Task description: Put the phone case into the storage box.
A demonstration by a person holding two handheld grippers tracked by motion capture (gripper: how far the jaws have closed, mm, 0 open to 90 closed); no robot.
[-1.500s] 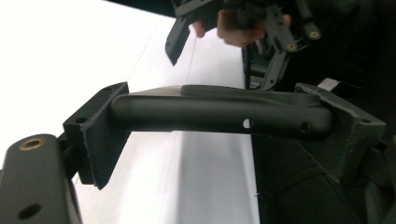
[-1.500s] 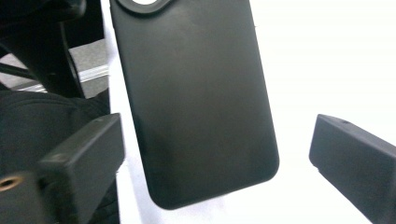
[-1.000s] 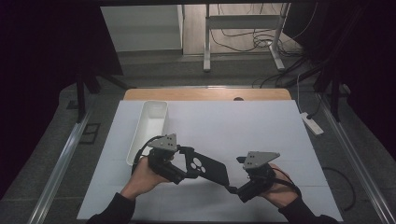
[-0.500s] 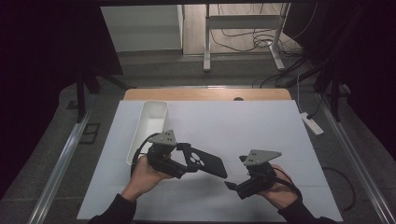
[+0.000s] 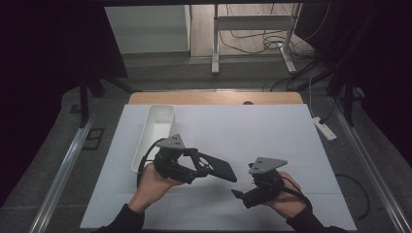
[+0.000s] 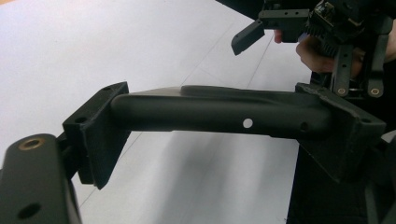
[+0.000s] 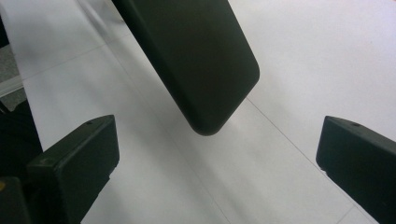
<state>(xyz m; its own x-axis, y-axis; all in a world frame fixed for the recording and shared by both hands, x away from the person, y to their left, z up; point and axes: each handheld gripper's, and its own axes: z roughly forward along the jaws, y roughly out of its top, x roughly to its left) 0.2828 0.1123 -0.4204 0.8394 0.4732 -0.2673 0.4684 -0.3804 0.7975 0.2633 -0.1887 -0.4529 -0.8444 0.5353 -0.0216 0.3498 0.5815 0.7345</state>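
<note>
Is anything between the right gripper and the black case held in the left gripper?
Nothing visible. The right gripper stands open, facing the free end of the black case, with only bare white table beneath. The left gripper clamps its other end.

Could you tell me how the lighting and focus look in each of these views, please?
High view: the white table is lit evenly, the room around it nearly black. Left gripper view: the black case in the left gripper is sharp, with a soft sheen along its edge. Right gripper view: the case is close and dark, casting a faint, blurred shadow on the table.
</note>
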